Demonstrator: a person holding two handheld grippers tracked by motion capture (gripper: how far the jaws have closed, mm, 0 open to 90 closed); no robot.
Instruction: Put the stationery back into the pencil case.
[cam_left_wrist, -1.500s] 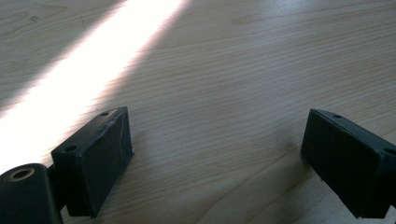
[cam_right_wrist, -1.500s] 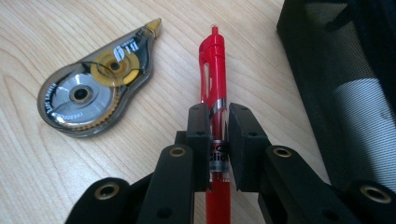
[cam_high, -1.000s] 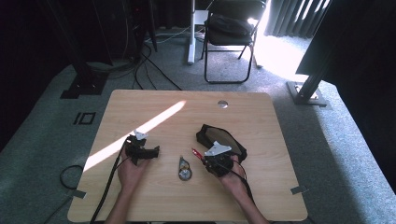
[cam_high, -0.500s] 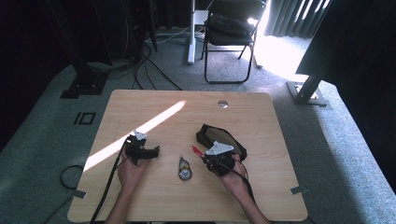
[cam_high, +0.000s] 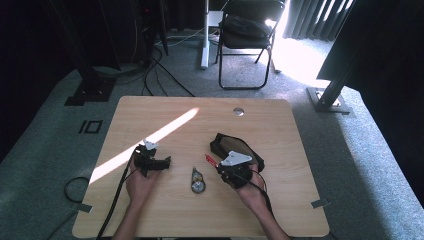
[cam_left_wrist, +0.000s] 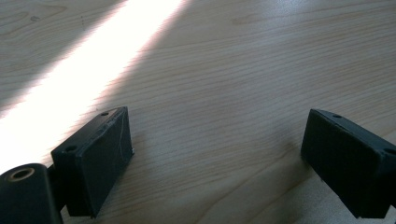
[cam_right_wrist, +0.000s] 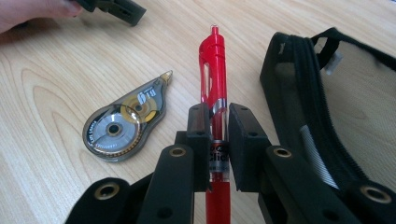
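The right gripper (cam_right_wrist: 218, 122) is pinching a red pen (cam_right_wrist: 212, 84) between its two black jaws. The pads press on the middle of the pen's body, and the clicker end of the pen points away from the gripper, above the wooden table (cam_right_wrist: 56, 93). In the high view this gripper (cam_high: 220, 167) is in the person's right hand (cam_high: 252, 192), and the red tip of the pen (cam_high: 209, 159) shows just to the left of it.

Just beside the pen, on its right in the right gripper view, lies a black mesh pouch (cam_right_wrist: 327, 93) with its zipper edge turned toward the pen. On the other side, near the pen but apart from it, a correction tape dispenser (cam_right_wrist: 125, 122) lies flat on the table. In the high view it (cam_high: 198, 181) lies between the two grippers.

The left gripper (cam_left_wrist: 215, 154) has its jaws spread wide, with bare wood between them. In the high view it (cam_high: 167, 162) rests low over the table in the left hand (cam_high: 140, 180), beside a bright stripe of sunlight (cam_high: 150, 140).
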